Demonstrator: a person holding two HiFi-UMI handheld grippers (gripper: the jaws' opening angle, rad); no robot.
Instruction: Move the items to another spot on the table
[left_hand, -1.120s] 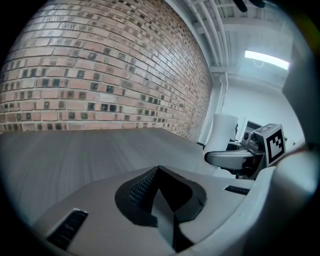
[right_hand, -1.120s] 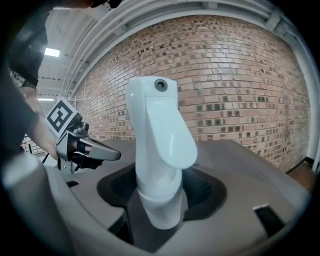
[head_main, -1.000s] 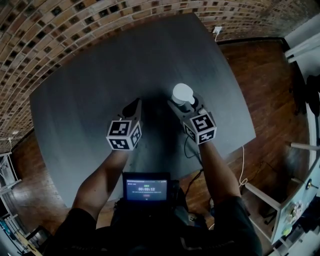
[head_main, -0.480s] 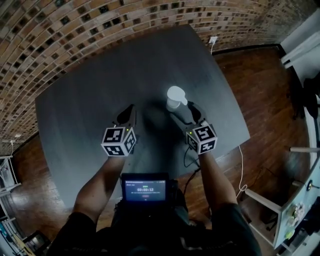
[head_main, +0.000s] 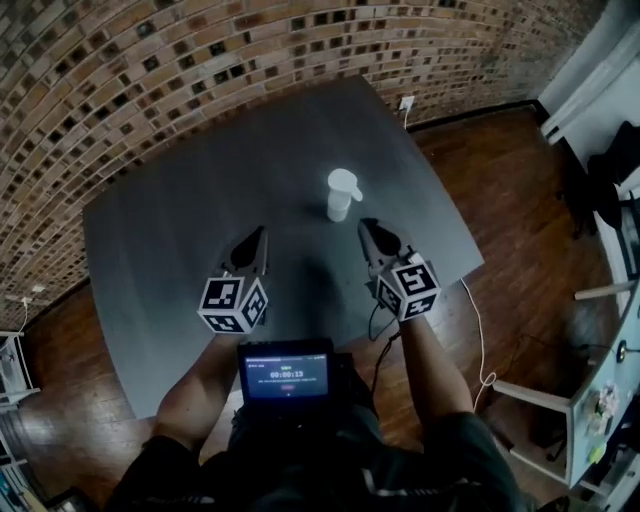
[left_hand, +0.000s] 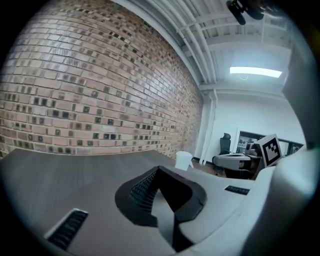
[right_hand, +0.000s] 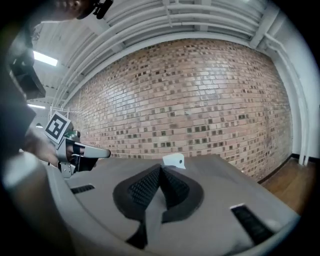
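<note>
2 grippers, both empty: left gripper (head_main: 257, 238) jaws together, right gripper (head_main: 368, 230) jaws closing, tips touching. White cup (head_main: 342, 195) upright on table (head_main: 180, 220), just beyond right gripper, not touching.

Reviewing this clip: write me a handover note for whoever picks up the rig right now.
Left gripper: shut, empty, over the table.
Right gripper: shut, empty, pulled back from the white cup.
White cup: upright on the table, ahead of the right gripper, touched by nothing.
Done: the right gripper was at the cup a second ago and has since let it go.
Left: no other item shows on the table; move the cup again only if this spot is not the intended one.
</note>
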